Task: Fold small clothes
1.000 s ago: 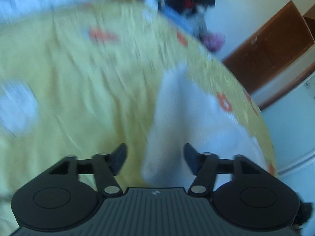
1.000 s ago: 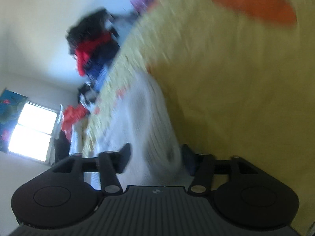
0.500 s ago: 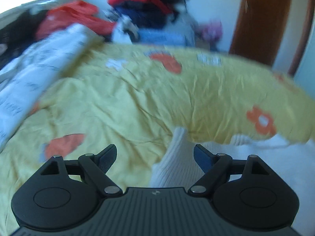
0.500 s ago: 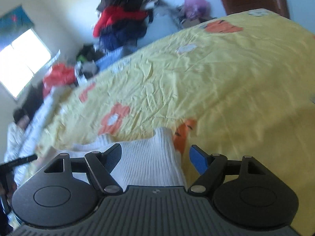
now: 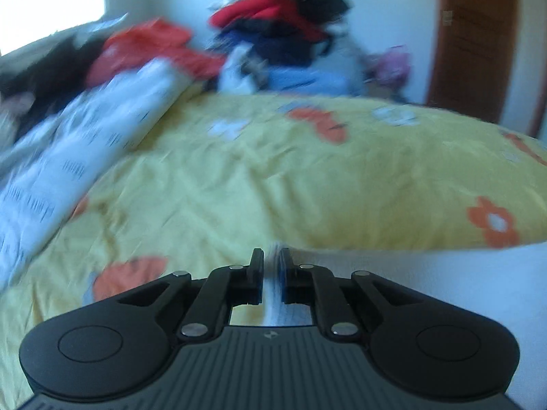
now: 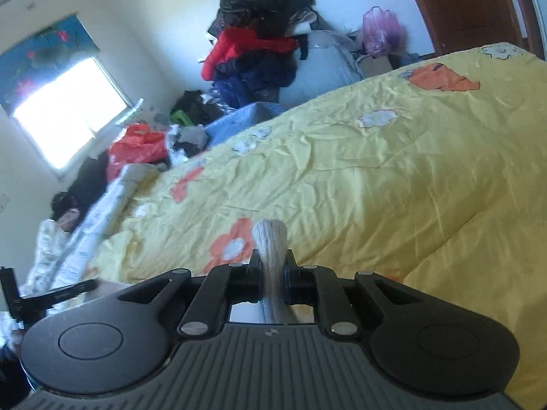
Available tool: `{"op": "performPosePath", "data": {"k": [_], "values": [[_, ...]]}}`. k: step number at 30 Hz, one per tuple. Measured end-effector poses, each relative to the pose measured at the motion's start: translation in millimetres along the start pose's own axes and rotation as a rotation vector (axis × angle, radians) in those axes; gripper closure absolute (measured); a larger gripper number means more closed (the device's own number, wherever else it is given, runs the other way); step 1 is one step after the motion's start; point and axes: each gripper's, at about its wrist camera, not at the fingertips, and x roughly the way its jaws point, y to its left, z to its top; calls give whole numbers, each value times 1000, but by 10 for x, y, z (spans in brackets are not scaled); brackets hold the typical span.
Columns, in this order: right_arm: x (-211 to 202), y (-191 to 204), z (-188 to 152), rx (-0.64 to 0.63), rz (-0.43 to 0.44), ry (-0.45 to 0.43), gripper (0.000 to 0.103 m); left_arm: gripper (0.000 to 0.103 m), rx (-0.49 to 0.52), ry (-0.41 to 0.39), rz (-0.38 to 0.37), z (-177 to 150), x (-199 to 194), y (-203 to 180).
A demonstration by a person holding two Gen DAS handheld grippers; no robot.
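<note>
Both grippers pinch the white knit, ready for the fold.

The knit lies at the near edge of the yellow quilt, at 6 o'clock in both wrist views. A bunched ribbed end of it pokes out between the right gripper jaws, which are closing onto it and already squeeze it tight. The left gripper has closed on a thin edge of the same knit, whose body spreads away toward 4 o'clock. To fold well, I would lift both pinched points together, keep the cloth taut between them, and carry them toward 12 o'clock over bare quilt. The thin left pinch looks likeliest to slip. The clothes pile at 12 o'clock is well clear.
</note>
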Motion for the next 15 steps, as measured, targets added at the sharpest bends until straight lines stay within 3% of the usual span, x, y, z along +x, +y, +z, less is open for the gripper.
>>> {"op": "performPosePath", "data": {"k": [1, 3, 5, 7, 9, 12, 14, 15], "values": [[101, -30, -2, -5, -28, 13, 87, 101, -15, 38, 77, -28, 134, 52], [326, -111, -82, -19, -100, 61, 87, 101, -52, 122, 119, -107, 332, 163], [496, -133, -177, 4, -107, 103, 85, 100, -59, 96, 127, -137, 251, 205], [413, -118, -201, 27, -112, 76, 70, 100, -46, 31, 137, -134, 53, 205], [225, -124, -157, 70, -115, 39, 40, 99, 23, -51, 144, -131, -167, 141], [-81, -52, -88, 43, -129, -75, 38, 94, 86, -96, 68, -65, -380, -15], [-213, 39, -53, 50, -88, -104, 38, 80, 121, -91, 5, 9, -392, -143], [-221, 71, -40, 39, -68, -104, 37, 57, 142, -84, -2, 32, -347, -206]]}}
